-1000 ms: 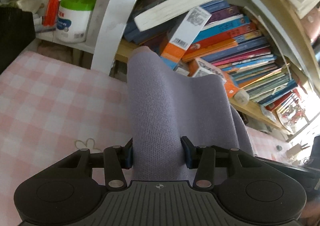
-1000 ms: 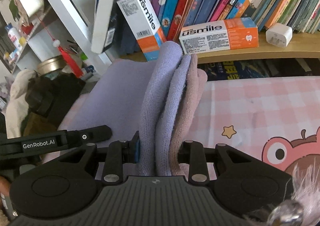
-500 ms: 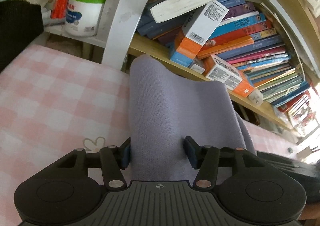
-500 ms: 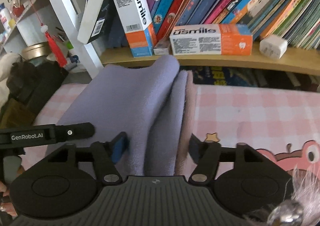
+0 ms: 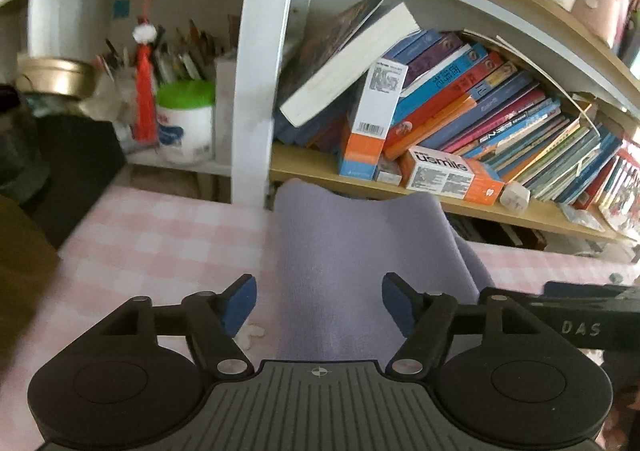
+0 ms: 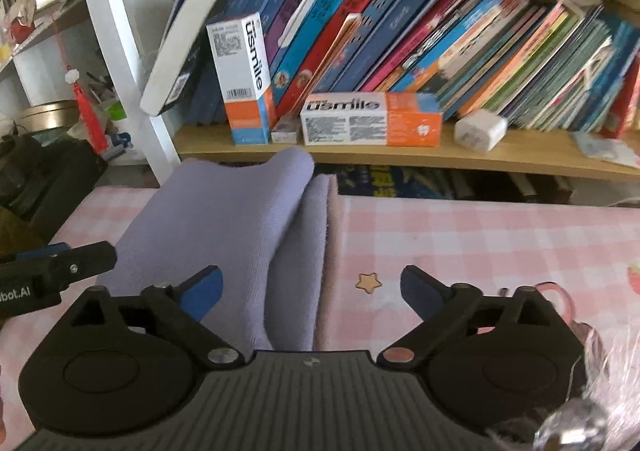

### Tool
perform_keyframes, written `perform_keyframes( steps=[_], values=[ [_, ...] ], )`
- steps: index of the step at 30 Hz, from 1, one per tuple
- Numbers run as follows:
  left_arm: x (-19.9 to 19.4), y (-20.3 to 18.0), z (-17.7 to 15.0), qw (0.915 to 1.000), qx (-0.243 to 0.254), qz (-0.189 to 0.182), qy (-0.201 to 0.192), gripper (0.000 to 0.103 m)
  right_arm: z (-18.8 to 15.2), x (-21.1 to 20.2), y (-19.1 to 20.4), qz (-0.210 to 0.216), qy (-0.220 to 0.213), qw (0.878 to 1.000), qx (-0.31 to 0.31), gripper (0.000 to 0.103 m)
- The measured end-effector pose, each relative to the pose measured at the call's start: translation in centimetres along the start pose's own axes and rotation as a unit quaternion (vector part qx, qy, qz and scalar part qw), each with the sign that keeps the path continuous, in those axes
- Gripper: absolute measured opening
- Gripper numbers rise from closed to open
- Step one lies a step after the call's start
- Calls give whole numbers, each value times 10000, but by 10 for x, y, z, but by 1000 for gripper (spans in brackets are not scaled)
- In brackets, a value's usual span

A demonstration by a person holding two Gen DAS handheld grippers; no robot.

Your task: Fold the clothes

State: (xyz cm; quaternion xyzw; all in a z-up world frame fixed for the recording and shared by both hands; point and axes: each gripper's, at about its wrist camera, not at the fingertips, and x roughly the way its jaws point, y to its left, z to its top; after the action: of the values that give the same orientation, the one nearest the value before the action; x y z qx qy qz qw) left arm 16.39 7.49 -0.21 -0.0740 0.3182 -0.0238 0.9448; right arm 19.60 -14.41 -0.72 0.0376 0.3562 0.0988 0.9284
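My left gripper (image 5: 319, 303) and right gripper (image 6: 311, 293) hang over the folded lavender knitted garment (image 6: 240, 227), which lies on the pink-and-white checked tabletop (image 6: 480, 235) in front of a wooden bookshelf (image 6: 400, 157) packed with books. Both pairs of blue-padded fingers (image 6: 202, 289) have just been opening and stand wide, clear of the cloth between them, gripping nothing.
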Motion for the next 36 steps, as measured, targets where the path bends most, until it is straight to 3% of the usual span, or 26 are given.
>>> perform_keyframes(
  steps=[17,29,36],
  values=[
    [-59,-28,-56,9970,479,512,315,92,-56,-81,8,-70,-79,9998,-145,103],
    [-72,-39,-72,9966,550,490,371,98,-77,-90,4,-323,171,9993,-12,103],
    [-73,-40,-71,9967,515,506,364,99,-76,-93,9,-248,154,9996,-24,103]
  ],
)
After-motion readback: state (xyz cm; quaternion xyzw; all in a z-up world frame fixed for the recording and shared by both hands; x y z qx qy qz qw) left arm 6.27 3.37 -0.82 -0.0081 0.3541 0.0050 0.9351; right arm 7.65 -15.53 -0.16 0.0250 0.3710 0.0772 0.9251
